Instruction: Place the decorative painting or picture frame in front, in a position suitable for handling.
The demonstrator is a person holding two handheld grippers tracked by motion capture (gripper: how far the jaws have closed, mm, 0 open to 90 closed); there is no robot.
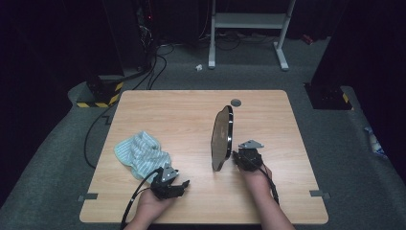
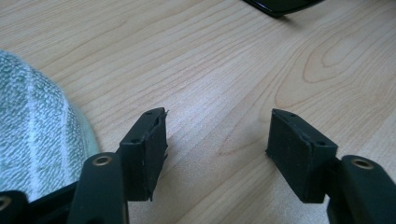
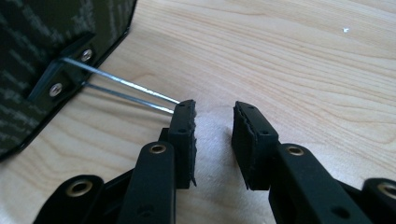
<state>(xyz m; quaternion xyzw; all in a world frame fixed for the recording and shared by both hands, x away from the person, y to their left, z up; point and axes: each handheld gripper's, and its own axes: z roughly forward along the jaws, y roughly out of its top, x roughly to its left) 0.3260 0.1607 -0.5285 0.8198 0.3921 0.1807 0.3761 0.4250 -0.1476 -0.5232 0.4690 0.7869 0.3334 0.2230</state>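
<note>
Nearest the table's front edge, the left gripper rests with jaws parted and empty, just beside the striped cloth. Right of the cloth, the right gripper stands released, its jaws slightly apart beside the wire stand of the upright mirror mid-table. Judged step: the mirror is propped, awaiting wiping. The next move calls for the left gripper to close on the cloth.
</note>
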